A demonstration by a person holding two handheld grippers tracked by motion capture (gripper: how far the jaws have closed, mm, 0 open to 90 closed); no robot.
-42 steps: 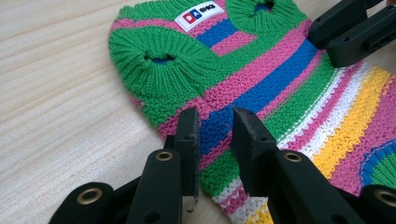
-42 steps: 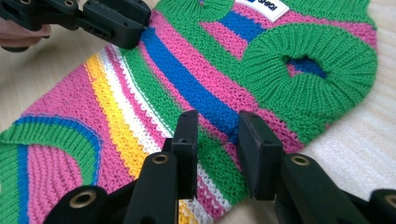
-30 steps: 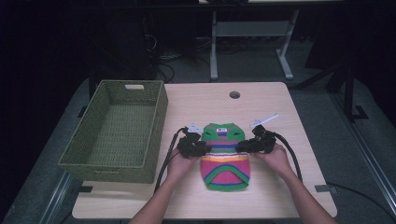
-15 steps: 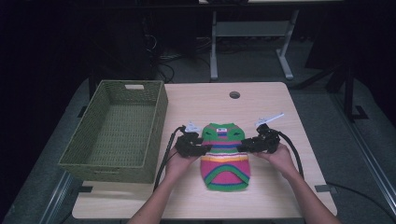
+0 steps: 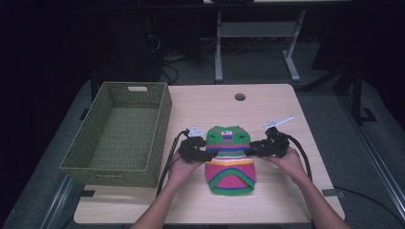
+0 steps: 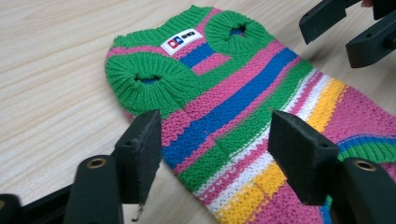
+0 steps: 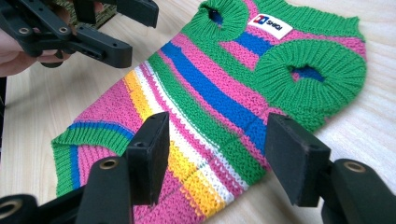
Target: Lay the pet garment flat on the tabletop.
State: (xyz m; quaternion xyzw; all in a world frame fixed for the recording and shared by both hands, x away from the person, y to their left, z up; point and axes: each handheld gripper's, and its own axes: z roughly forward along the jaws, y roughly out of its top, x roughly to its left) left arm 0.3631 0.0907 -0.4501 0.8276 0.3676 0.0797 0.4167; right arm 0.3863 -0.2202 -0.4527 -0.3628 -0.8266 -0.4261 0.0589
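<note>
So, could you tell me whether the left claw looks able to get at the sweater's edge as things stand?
Probably yes: the left claw is open, its jaws straddling the sweater edge on the bare table, with nothing between.

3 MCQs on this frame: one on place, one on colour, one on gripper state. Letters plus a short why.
1. Where does the striped knitted garment lie?
A. in the basket
B. flat on the table, right of the basket
C. on the floor

2. What colour are its two ribbed round openings?
A. green
B. yellow
C. white

3. How do the jaws of the left gripper and the right gripper stand?
A. both shut on the garment
B. left shut, right open
C. both open, at the garment's edges

Key: 1 B, the high view shows it on the wooden table beside the woven basket. 2 A, both rings are green in the gripper views. 3 C, each gripper view shows a wide gap between its pads.
</note>
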